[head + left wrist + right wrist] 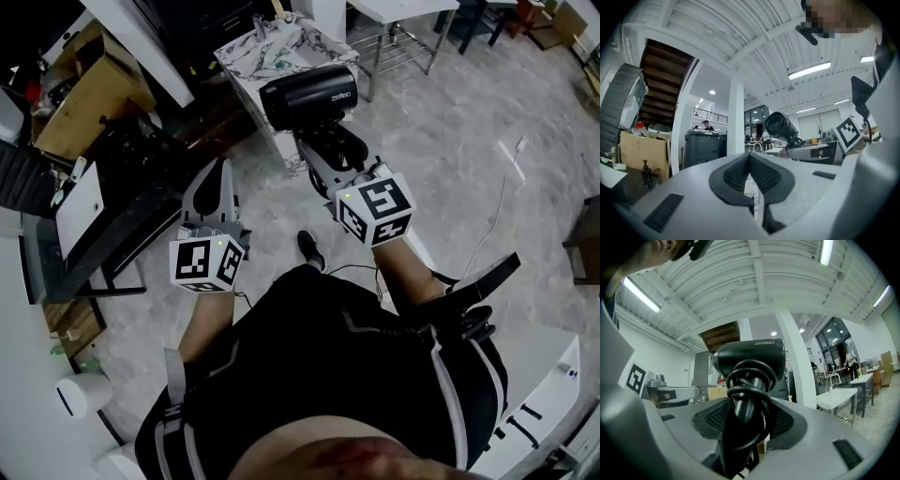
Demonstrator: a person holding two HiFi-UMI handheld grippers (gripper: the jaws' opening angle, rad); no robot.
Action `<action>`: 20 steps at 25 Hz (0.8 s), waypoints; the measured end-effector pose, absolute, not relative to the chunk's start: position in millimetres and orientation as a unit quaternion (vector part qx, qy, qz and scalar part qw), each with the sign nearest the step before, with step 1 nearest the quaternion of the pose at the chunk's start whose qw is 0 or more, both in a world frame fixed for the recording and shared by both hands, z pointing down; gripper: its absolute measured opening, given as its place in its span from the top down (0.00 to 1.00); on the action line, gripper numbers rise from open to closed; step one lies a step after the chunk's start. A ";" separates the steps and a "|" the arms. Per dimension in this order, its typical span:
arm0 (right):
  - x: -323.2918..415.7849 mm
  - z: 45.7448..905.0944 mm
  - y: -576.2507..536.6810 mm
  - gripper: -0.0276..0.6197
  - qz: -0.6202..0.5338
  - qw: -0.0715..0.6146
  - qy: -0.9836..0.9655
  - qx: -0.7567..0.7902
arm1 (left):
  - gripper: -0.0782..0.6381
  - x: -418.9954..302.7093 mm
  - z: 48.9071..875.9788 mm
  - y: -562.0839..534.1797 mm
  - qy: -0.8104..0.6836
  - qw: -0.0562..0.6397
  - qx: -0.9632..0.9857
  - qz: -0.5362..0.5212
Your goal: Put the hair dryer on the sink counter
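A black hair dryer (309, 97) is held up in front of me by its handle, with its cord wound round the handle (749, 380). My right gripper (323, 155) is shut on that handle, and the dryer's body (750, 357) stands above the jaws. My left gripper (214, 187) hangs lower to the left, shut with nothing between its pads (761, 176). From the left gripper view the hair dryer (780, 125) shows off to the right. A marble-patterned counter top (314, 42) lies just beyond the dryer.
A cardboard box (84, 89) and a dark cart (131, 202) stand at the left. A white table (403, 11) is at the back. A thin cable (497, 206) runs over the grey floor at right. My shoe (312, 248) shows between the grippers.
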State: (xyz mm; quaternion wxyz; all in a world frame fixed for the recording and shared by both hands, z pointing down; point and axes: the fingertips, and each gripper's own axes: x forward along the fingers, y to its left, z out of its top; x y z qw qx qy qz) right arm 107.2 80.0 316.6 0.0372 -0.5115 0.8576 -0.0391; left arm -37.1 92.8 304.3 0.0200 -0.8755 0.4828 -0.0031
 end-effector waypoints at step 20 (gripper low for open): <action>134.6 315.9 -44.6 0.60 -0.027 -0.009 0.834 -0.551 | 0.89 -0.8 315.5 -51.2 0.436 -0.015 -0.899 0.028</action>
